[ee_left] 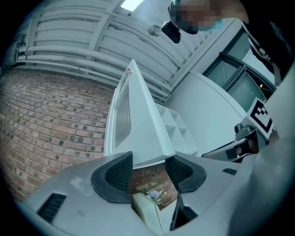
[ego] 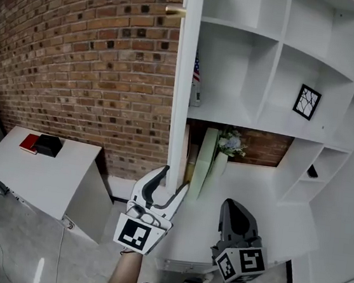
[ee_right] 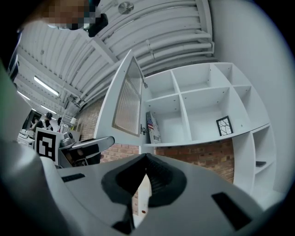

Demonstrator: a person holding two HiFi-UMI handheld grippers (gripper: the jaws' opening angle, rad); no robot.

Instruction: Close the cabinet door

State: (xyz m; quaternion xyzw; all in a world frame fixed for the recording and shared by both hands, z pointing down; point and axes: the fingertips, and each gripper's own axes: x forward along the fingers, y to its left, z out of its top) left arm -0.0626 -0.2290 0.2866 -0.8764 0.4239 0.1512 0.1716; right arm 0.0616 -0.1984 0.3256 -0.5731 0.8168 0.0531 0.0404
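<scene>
1. Closest up: grips the bottom edge of the cabinet door (ego: 181,93) with the left gripper (ee_left: 148,168), one pad (ee_left: 119,173) pressed on each side of that edge.
2. Finds the cabinet door wide open, seen from its thin edge in the head view, sticking straight out from the left side of the white cabinet (ego: 256,123).
3. Shows a gold knob (ego: 174,10) high up on the door's outer face, and a ribbed panel (ee_right: 126,103) set in the door in the right gripper view.
4. Holds the right gripper (ee_right: 146,171) low and just to the right of the left one, apart from the door, with its jaws tight together and nothing between them.
5. Looks into open shelves: a thin box (ego: 196,76) with a flag on it stands upright just behind the door, and a small picture (ego: 307,102) in a black frame stands further right in another shelf.
6. Finds flowers (ego: 231,141) under the shelves against bricks, and a pale green board (ego: 206,160) leaning just beside the door's bottom end, on a white counter (ego: 265,206).
7. Meets a brick wall (ego: 79,49) to the left of the door.
8. Spots a white table (ego: 44,179) low by that wall, with a red book (ego: 29,143) and a black box (ego: 48,145) side by side on top.
</scene>
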